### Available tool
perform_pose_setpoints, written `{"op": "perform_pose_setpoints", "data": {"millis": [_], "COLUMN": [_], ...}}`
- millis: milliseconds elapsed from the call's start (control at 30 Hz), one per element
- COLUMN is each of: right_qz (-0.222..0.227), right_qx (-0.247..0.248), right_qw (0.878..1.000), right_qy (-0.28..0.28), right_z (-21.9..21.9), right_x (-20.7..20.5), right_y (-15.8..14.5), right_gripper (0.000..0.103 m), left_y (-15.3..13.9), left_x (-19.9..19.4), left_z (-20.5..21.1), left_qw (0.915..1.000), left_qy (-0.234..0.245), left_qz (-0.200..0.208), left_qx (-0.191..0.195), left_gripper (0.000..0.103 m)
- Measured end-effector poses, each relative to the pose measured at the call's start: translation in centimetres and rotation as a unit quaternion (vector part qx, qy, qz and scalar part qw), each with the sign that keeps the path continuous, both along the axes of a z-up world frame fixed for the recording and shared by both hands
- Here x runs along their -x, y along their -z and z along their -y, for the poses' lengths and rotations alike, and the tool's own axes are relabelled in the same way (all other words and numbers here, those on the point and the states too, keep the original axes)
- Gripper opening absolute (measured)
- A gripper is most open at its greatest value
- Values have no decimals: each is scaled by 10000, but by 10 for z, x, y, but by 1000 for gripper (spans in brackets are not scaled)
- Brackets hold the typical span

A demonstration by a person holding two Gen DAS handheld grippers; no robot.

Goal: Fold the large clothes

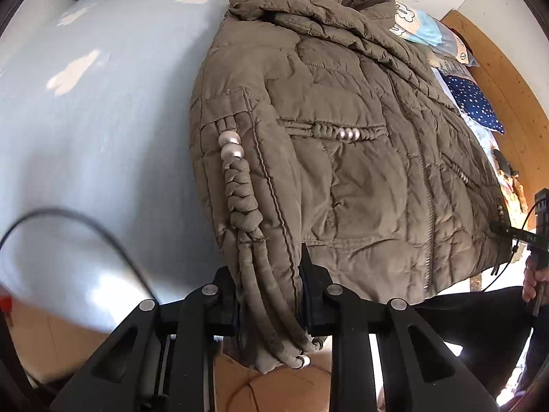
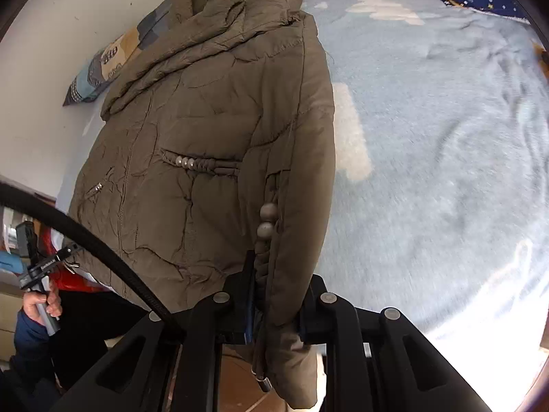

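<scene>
Now, jacket (image 1: pixel 343 158): a big puffy olive-brown coat is lying flat on the bed, front side up, with its hood end pointing toward the pillows and its bottom edge hanging a little over the near side of the bed.
Bed (image 1: pixel 103 120): a soft light-blue blanket with white cloud shapes is covering it.
Left gripper (image 1: pixel 269 295): it is clenching the end of one sleeve (image 1: pixel 250 213) — the sleeve with the braided cord and two shiny beads — and both black fingers are pressing on the cloth.
Right gripper (image 2: pixel 276 305): it is squeezing the end of the other sleeve (image 2: pixel 295 226) the same way; the cloth is bunching up between its fingers.
Sleeve ends: both cuffs are hanging down past the fingers toward the floor.
Pillows (image 2: pixel 113 58): patterned ones are sitting at the far end of the bed, and a dark blue one with stars (image 1: pixel 477 103) is lying beside the coat.
Hands: a hand (image 2: pixel 43 304) is holding the handle of the left gripper; another hand (image 1: pixel 535 281) is holding the right one.
</scene>
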State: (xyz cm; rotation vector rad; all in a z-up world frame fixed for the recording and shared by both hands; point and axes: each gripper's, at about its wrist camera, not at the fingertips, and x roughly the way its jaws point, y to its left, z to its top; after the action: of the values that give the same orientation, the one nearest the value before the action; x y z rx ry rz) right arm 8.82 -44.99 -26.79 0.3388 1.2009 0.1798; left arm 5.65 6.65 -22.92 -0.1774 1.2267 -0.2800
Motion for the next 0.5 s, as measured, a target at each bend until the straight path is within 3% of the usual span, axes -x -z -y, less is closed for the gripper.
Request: {"op": "perform_pose_setpoints", "data": {"millis": [100,167,233,400,500], "right_qz": [-115,-185,-251,-316,150], "right_qx": [168,341,610,1205,1383], "right_qw": [9998,9992,9978,9922,9901], "right_qy": [-88,-112,-109,95,168], "right_z": [-5,-6,-8,-11,-8], "right_x": [20,30,32,30,34], "right_y": [-12,-19,-21,-28,-59], "right_gripper": [19,21,30,41,41], "left_y": [-6,-12,-21,-78,-132], "left_x": [30,41,43,46,36], "left_z": [4,7,5,-10,-11], "left_qw": [9999,9991,9977,9919,9843], "left_qy": [94,58,-139,-365,-279], "left_qz": [-47,63,314,995,1601], "left_qx": [-20,-408,-584,-697,-687], "left_gripper": [27,44,64,67,67]}}
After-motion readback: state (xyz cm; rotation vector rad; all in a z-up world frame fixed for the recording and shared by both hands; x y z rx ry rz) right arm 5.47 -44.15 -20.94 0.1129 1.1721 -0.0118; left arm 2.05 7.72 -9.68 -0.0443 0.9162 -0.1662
